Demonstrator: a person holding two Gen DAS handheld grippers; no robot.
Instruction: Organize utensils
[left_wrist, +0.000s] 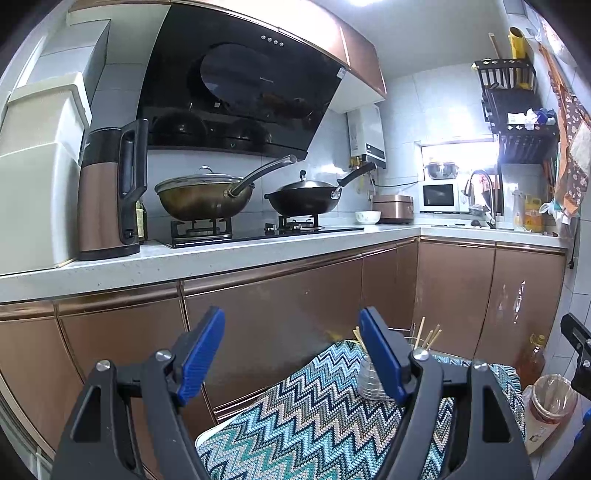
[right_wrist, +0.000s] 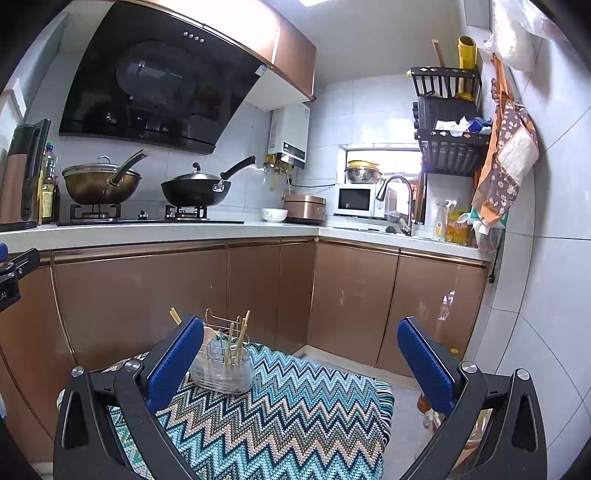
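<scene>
A clear plastic utensil holder (right_wrist: 225, 369) stands on a small table with a zigzag cloth (right_wrist: 295, 417). Several wooden chopsticks (right_wrist: 240, 339) stick up out of it, beside a wire rack. My right gripper (right_wrist: 301, 365) is open and empty above the cloth, with the holder just right of its left finger. My left gripper (left_wrist: 291, 354) is open and empty above the cloth's left part (left_wrist: 314, 417). In the left wrist view the holder (left_wrist: 369, 380) is partly hidden behind the right finger, with chopsticks (left_wrist: 428, 338) showing above.
Copper cabinets (right_wrist: 147, 295) and a white counter (right_wrist: 184, 230) run behind the table, with two woks (right_wrist: 195, 192) on the stove. An oil bottle (left_wrist: 532, 358) and a lined bin (left_wrist: 550, 402) stand on the floor to the right.
</scene>
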